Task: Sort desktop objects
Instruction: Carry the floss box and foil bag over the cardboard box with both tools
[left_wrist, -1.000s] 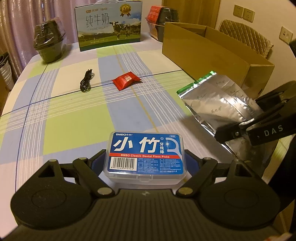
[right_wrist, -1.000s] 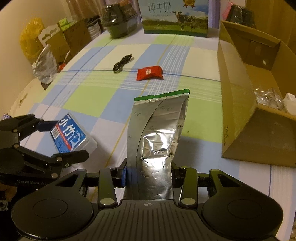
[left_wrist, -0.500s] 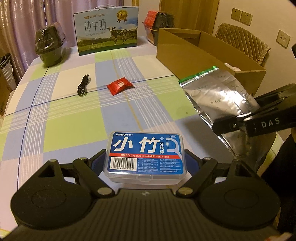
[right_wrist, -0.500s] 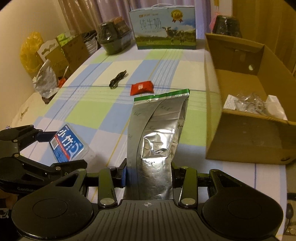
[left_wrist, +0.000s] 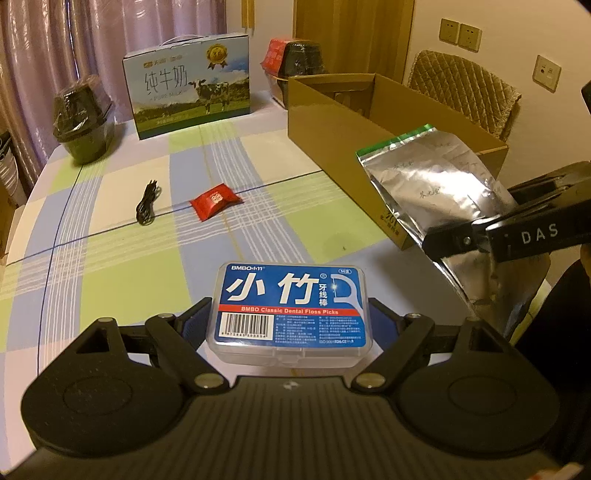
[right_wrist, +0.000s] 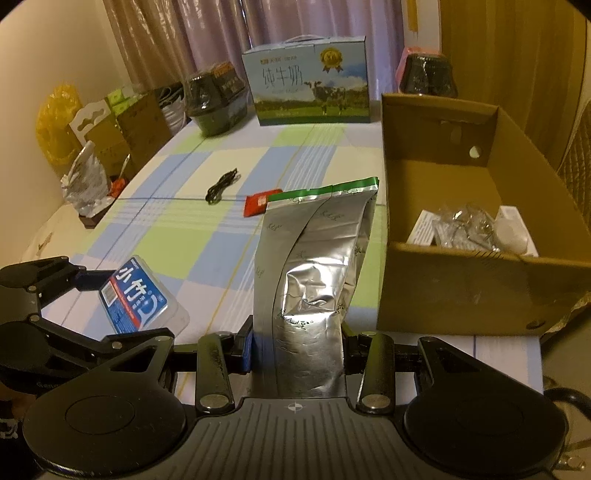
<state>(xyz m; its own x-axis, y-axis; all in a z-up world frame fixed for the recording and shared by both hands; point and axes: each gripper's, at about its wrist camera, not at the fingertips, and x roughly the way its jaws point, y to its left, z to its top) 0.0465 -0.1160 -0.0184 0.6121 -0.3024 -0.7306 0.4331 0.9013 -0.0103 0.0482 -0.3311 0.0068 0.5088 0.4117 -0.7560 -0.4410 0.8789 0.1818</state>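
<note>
My left gripper (left_wrist: 290, 317) is shut on a clear floss pick box (left_wrist: 291, 310) with a blue label, held above the checked tablecloth. From the right wrist view the same floss pick box (right_wrist: 138, 295) hangs at lower left in the left gripper (right_wrist: 136, 295). My right gripper (right_wrist: 298, 345) is shut on the lower end of a silver foil pouch (right_wrist: 314, 258) with a green top strip, held upright near the open cardboard box (right_wrist: 480, 288). The foil pouch (left_wrist: 436, 192) and the right gripper (left_wrist: 458, 240) show at the right of the left wrist view.
A red snack packet (left_wrist: 216, 201) and a coiled black cable (left_wrist: 146, 205) lie mid-table. The cardboard box (left_wrist: 332, 122) holds small wrapped items (right_wrist: 469, 229). A milk carton case (left_wrist: 188, 85) and dark wrapped tubs (left_wrist: 83, 118) stand at the far edge. A chair (left_wrist: 465, 85) stands behind the box.
Both grippers have risen with their loads and drawn back from the table. The table looks lower and more of the cardboard box's inside shows. Neither grip has changed.
</note>
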